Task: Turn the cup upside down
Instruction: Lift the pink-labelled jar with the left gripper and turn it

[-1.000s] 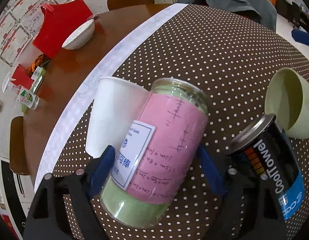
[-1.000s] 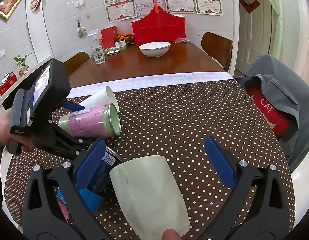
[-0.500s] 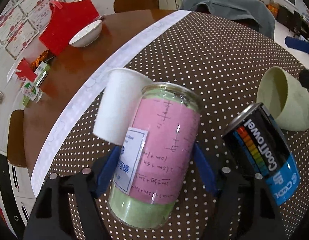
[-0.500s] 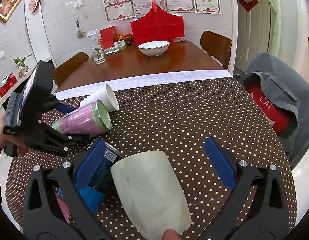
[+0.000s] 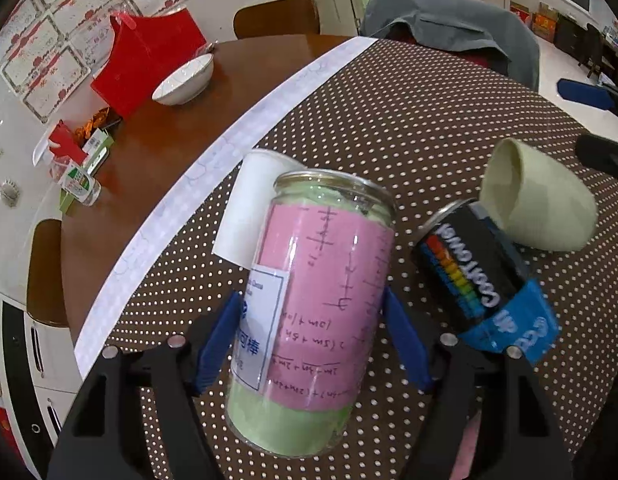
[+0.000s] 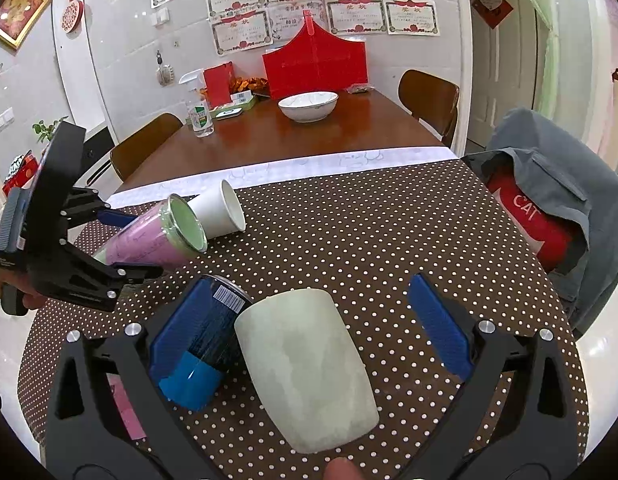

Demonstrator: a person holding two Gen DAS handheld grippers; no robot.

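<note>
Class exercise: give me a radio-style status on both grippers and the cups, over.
Left hand-held gripper shut on pink-labelled jar, lifted, tilted. Right hand-held gripper open around pale green cup, lying sideways. Black can touching it.

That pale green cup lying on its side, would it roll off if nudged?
The green cup looks round and tapered, so it would probably roll in a curve, not straight. The black can lies close on one side and might stop it. It looks thick-walled, maybe ceramic, so likely heavy and breakable.
</note>
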